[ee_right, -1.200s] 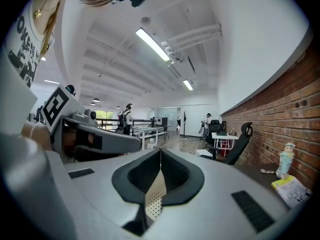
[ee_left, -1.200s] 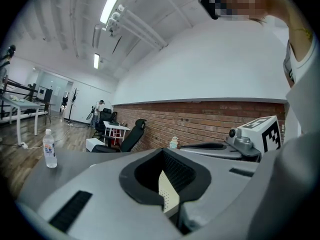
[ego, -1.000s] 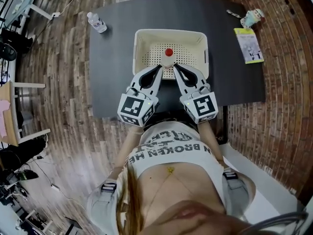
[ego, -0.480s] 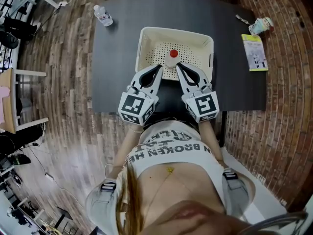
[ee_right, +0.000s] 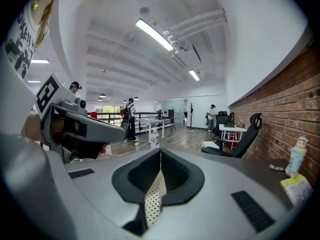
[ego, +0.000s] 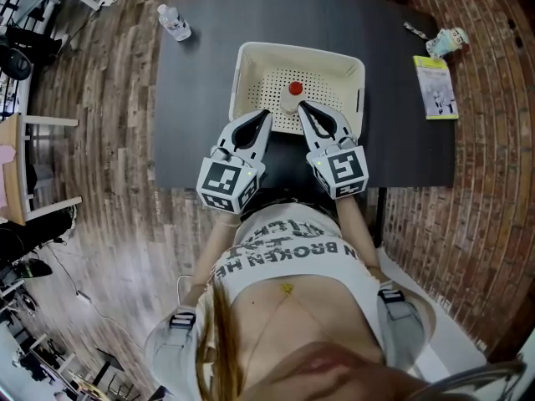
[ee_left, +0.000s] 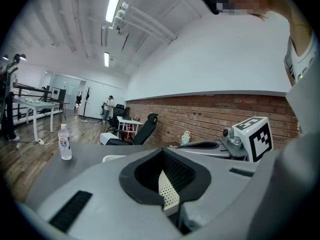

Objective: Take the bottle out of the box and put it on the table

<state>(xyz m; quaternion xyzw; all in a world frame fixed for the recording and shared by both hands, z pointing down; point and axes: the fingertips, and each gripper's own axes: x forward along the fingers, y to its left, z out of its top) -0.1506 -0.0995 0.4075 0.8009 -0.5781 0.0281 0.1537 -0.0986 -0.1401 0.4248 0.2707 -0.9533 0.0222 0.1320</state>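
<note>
- Bottle: red cap, upright inside the box, close to the wall nearest me. It is not out yet.
- The box sits on the dark table, straight ahead of me.
- My right gripper has its jaws pressed together with nothing between them. Its tip is over the box's near wall, just beside the bottle on its right. I cannot tell from here whether it touches.
- My left gripper is likewise closed and empty. Its tip is at the same wall, left of the bottle and apart from it.
- In both gripper views I see only a strip of the box's perforated white plastic through the opening behind the closed tips.
- A spare bottle stands at the table's far left corner, well apart from the box.
- A booklet and a small figure lie near the right edge.
</note>
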